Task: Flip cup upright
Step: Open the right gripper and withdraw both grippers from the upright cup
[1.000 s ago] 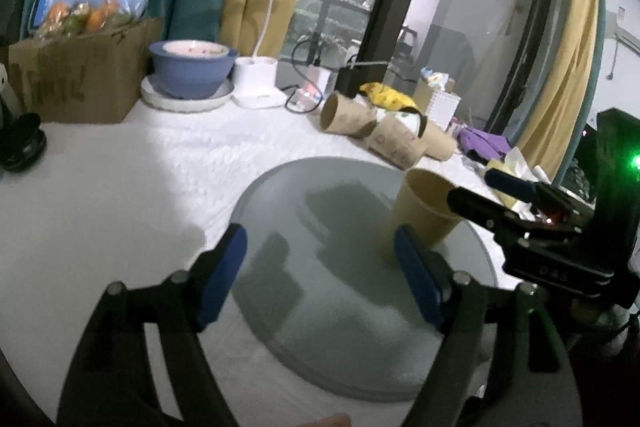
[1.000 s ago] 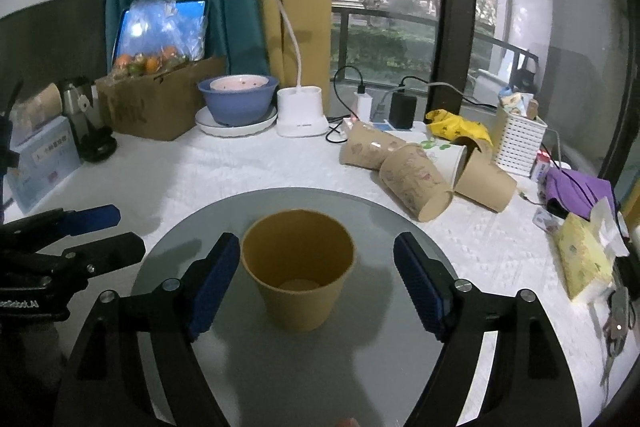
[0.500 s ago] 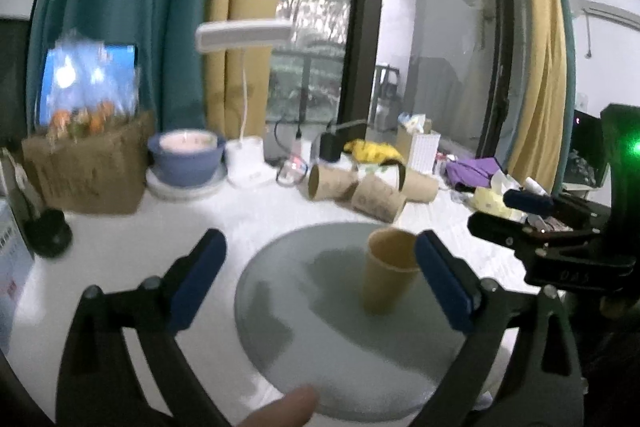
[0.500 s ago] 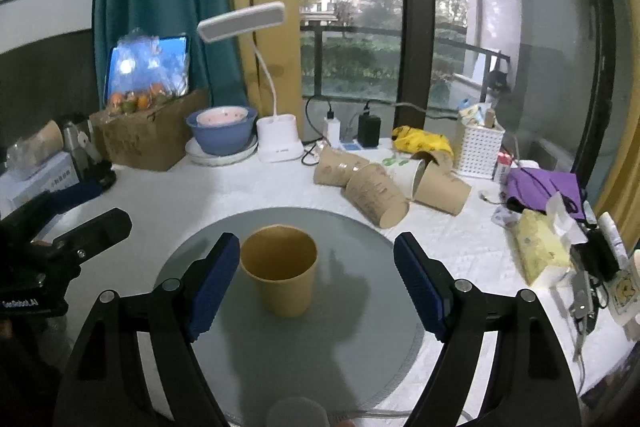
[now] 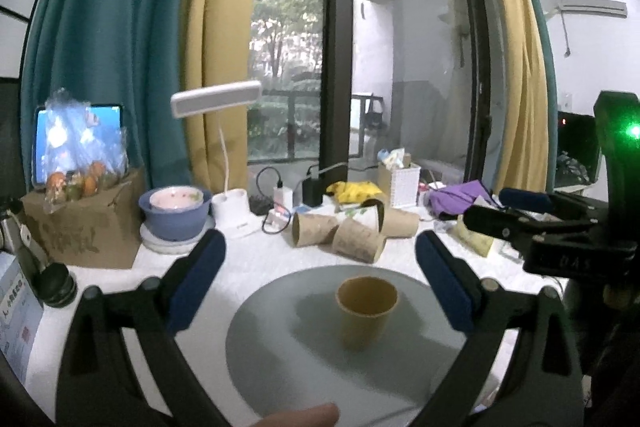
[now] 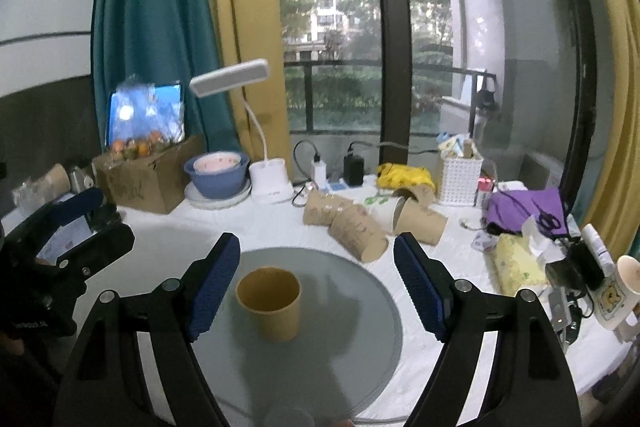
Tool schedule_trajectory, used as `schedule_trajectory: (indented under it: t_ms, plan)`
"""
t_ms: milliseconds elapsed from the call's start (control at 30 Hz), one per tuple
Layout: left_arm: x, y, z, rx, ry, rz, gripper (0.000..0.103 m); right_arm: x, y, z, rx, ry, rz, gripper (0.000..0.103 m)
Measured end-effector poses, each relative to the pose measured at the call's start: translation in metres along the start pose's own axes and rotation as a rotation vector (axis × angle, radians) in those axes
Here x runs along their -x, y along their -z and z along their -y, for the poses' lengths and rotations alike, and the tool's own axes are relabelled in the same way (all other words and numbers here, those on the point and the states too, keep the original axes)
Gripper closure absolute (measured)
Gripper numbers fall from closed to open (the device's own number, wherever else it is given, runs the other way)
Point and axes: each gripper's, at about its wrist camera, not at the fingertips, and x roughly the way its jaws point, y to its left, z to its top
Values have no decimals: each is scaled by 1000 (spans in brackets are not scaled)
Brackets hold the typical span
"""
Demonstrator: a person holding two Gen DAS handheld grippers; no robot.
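Cup [image 6: 269, 303] upright & empty, frame centre on grey disc [image 6: 360, 347]; blue bowl [image 6: 216, 179] holds pink bowl; left gripper [image 5: 318, 283] & right gripper [image 6: 316, 283] both spread apart, gripping nothing; labels unreadable

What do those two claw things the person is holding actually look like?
Both are black plastic frames with silver bolts, each ending in two fingers faced with ribbed blue pads. The left gripper matches the right gripper. The right one's body bears a green light and faint lettering.
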Motion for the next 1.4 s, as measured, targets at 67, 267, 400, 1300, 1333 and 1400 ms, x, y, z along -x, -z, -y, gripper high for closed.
schedule_trajectory:
  t_ms: [67,267,400,1300,1333,1400]
  plan:
    - [1,-5,5,-19,4,9,6,5,-2,4,-5,10,13,21]
    - [9,-18,18,-47,20,58,6,22,-9,13,-12,43,55,21]
    - [16,-27,23,-51,22,86,6,33,-15,19,-13,64,82,21]
    - [30,-39,14,2,23,145,6,58,-25,28,7,115,119,21]
    - [30,-39,14,3,23,144,6,56,-26,27,8,114,117,21]
    - [30,-39,14,5,23,141,6,55,-26,26,9,112,114,21]
